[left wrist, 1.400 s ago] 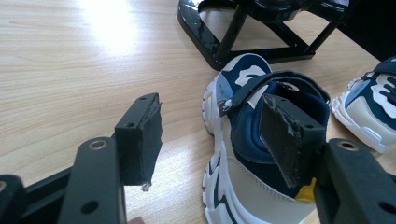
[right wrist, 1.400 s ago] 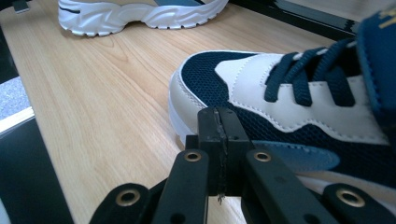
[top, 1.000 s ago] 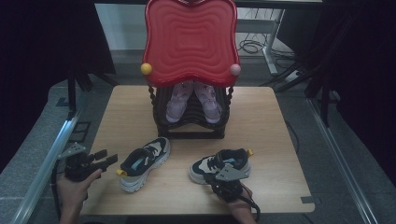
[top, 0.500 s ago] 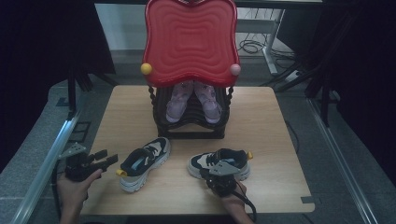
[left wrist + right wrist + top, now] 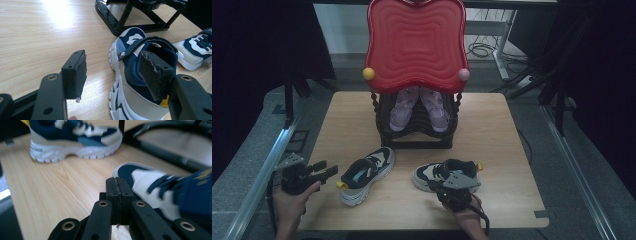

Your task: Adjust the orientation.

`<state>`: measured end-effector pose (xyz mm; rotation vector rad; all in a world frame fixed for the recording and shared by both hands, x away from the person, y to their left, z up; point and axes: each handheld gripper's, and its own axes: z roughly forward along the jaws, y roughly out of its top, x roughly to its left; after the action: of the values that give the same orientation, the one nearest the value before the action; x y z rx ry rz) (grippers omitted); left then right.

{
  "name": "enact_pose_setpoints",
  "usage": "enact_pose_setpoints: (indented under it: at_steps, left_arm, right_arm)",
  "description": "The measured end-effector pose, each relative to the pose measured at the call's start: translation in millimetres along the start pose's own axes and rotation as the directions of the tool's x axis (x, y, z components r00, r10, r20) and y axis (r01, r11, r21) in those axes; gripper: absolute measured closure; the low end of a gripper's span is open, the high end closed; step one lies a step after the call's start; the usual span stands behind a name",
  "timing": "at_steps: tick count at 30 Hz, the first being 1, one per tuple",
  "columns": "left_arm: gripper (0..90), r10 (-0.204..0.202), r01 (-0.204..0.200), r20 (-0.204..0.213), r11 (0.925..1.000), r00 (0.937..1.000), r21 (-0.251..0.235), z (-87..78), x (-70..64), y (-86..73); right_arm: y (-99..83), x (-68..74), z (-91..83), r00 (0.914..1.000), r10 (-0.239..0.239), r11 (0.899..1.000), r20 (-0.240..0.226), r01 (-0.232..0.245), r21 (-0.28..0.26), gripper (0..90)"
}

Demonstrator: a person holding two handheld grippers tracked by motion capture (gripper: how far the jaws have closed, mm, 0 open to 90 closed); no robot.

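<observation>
On the light wooden table point(image 5: 507, 150), a black slatted shoe rack point(image 5: 417, 131) stands at twelve o'clock, its red wavy plastic top point(image 5: 416, 45) hiding most of the lilac shoes point(image 5: 418, 107) inside. The left gripper point(image 5: 323, 171) at eight o'clock gapes wide beside the left navy-and-cream sneaker point(image 5: 366, 173). The right gripper point(image 5: 117, 188), jaws pressed together empty, touches the blurred right navy-and-cream sneaker point(image 5: 443, 173) at six.

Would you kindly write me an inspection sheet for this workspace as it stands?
Surface: wooden table, bare around the shoes.
Job's things: two navy-and-white sneakers, left sneaker, right sneaker; pink shoes on black rack under red tray.
Clutter: nothing seen.
Grippers: left gripper open, behind the left sneaker's heel; right gripper shut, empty, beside the right sneaker.
Cables: floor cables behind the table.
Surroundings: dark curtains.
</observation>
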<state>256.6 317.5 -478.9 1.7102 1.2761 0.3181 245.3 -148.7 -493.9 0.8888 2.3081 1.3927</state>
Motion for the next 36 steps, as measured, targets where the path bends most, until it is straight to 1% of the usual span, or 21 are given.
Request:
enact_pose_setpoints:
  at_steps: [1,2,3,5,6,7,8,10,11,13,15,16,17,20,21,22,24,27,30,32,36]
  left_arm:
    - [39.3,0.0,0.0,0.0,1.0,1.0,0.0,0.0,0.0,0.0]
    - [39.3,0.0,0.0,0.0,1.0,1.0,0.001,0.2,0.0,0.0]
    - [39.3,0.0,0.0,0.0,1.0,1.0,0.002,0.5,0.0,-0.1]
    - [39.3,0.0,0.0,0.001,1.0,1.0,0.001,1.7,-0.1,-0.4]
    - [39.3,-0.001,0.001,0.001,1.0,1.0,0.002,2.2,-0.2,-0.6]
    - [39.3,-0.001,0.001,0.001,1.0,1.0,0.005,2.6,-0.2,-0.6]
    - [39.3,-0.001,0.001,0.002,1.0,1.0,0.006,3.6,-0.5,-0.8]
    - [39.3,0.0,0.0,0.001,0.9999,1.0,0.012,4.7,-0.7,-0.8]
    - [39.3,0.0,0.0,0.002,0.9999,1.0,0.012,5.5,-0.9,-1.0]
    - [39.3,0.002,-0.002,0.003,0.9998,1.0,0.017,7.0,-2.0,-1.3]
    - [39.3,0.004,-0.004,0.005,0.9998,1.0,0.021,8.7,-2.7,-1.4]
    - [39.3,0.005,-0.005,0.006,0.9996,1.0,0.026,9.8,-3.1,-1.4]
    - [39.3,0.006,-0.006,0.007,0.9996,1.0,0.028,10.7,-3.4,-1.6]
    - [39.3,0.01,-0.011,0.009,0.9993,0.9999,0.036,12.1,-4.3,-1.8]
    - [39.3,0.011,-0.011,0.01,0.9993,0.9999,0.035,12.1,-4.5,-1.8]
    - [39.3,0.01,-0.011,0.01,0.9994,0.9999,0.033,11.9,-4.5,-1.8]
    - [39.2,0.009,-0.009,0.01,0.9996,0.9999,0.028,11.0,-4.1,-1.8]
    - [39.3,0.006,-0.006,0.007,0.9996,1.0,0.028,9.0,-2.5,-1.8]
    - [39.3,0.004,-0.004,0.007,0.9998,1.0,0.022,8.4,-1.8,-1.8]
    - [39.3,0.005,-0.005,0.007,0.9997,1.0,0.024,8.0,-1.9,-1.6]
    - [39.3,0.003,-0.004,0.005,0.9997,1.0,0.023,7.2,-1.3,-1.6]
  right_arm:
    - [0.0,0.0,0.0,1.0,0.0,1.0,0.0,0.0,0.0,90.0]
    - [6.4,-6.0,-10.9,0.9999,0.003,0.999,0.012,-0.002,-0.033,90.0]
    - [6.4,-6.0,-10.9,0.9999,0.003,0.999,0.012,-0.002,-0.033,90.0]
    - [12.4,-13.7,-20.6,0.9992,0.009,0.998,0.038,-0.007,-0.066,90.0]
    - [18.9,-27.4,-33.4,0.9979,0.024,0.995,0.059,-0.018,-0.099,90.0]
    - [18.9,-27.4,-33.4,0.9979,0.024,0.995,0.059,-0.018,-0.099,90.0]
    - [22.9,-41.0,-43.2,0.9967,0.04,0.993,0.07,-0.032,-0.118,90.0]
    - [24.7,-53.6,-50.2,0.9949,0.048,0.991,0.089,-0.037,-0.125,90.0]
    - [24.7,-53.6,-50.2,0.9949,0.048,0.991,0.089,-0.037,-0.125,90.0]
    - [25.0,-71.6,-58.1,0.9909,0.077,0.988,0.111,-0.061,-0.138,90.0]
    - [25.1,-85.0,-62.0,0.988,0.084,0.988,0.13,-0.065,-0.143,90.0]
    - [25.3,-95.1,-63.8,0.9861,0.097,0.986,0.135,-0.078,-0.145,90.0]
    - [25.3,-104.8,-64.4,0.9855,0.109,0.986,0.13,-0.091,-0.142,90.0]
    - [24.5,-121.0,-62.6,0.9817,0.127,0.984,0.142,-0.107,-0.14,90.0]
    - [22.6,-131.9,-58.4,0.9812,0.131,0.987,0.141,-0.116,-0.114,90.0]
    - [22.6,-131.9,-58.4,0.9812,0.131,0.987,0.141,-0.116,-0.114,90.0]
    - [18.9,-138.9,-54.9,0.9795,0.144,0.987,0.141,-0.131,-0.099,90.0]
    - [8.5,-150.7,-53.1,0.9732,0.176,0.983,0.148,-0.165,-0.086,90.0]
    - [4.4,-155.5,-54.1,0.972,0.185,0.981,0.144,-0.175,-0.083,90.0]
    - [1.4,-158.2,-54.2,0.9739,0.184,0.982,0.133,-0.175,-0.077,90.0]
    - [-6.1,-161.5,-51.9,0.9806,0.173,0.984,0.093,-0.169,-0.052,90.0]
